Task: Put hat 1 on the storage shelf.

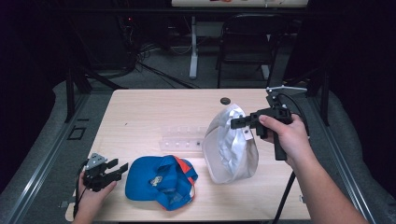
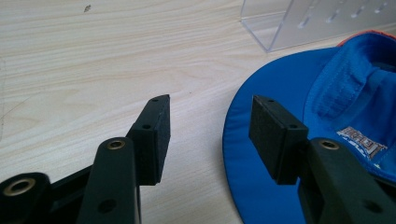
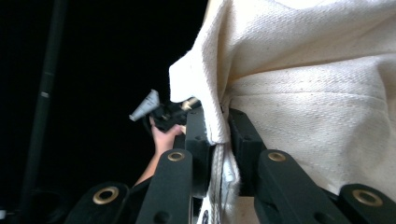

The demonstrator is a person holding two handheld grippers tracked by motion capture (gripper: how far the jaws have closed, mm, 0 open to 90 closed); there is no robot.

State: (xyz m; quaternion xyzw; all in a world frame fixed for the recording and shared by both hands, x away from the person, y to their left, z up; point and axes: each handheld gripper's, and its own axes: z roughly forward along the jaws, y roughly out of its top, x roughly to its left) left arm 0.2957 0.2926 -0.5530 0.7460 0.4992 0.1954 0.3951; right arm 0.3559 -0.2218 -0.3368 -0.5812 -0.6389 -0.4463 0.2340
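The white cap [image 1: 229, 148] is held lifted off the surface [image 1: 154, 112], clamped in the right hand-held gripper [image 1: 235, 123]; the left hand-held gripper [image 1: 122, 168], jaws apart, is poised beside the blue cap [image 1: 159, 179], probably to be gripped next.

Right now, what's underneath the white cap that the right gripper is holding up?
The white cap hangs from the right gripper, its lower edge on the wooden table. Beside it lies a clear plastic rack. Whatever sits directly under the cap is covered by its fabric.
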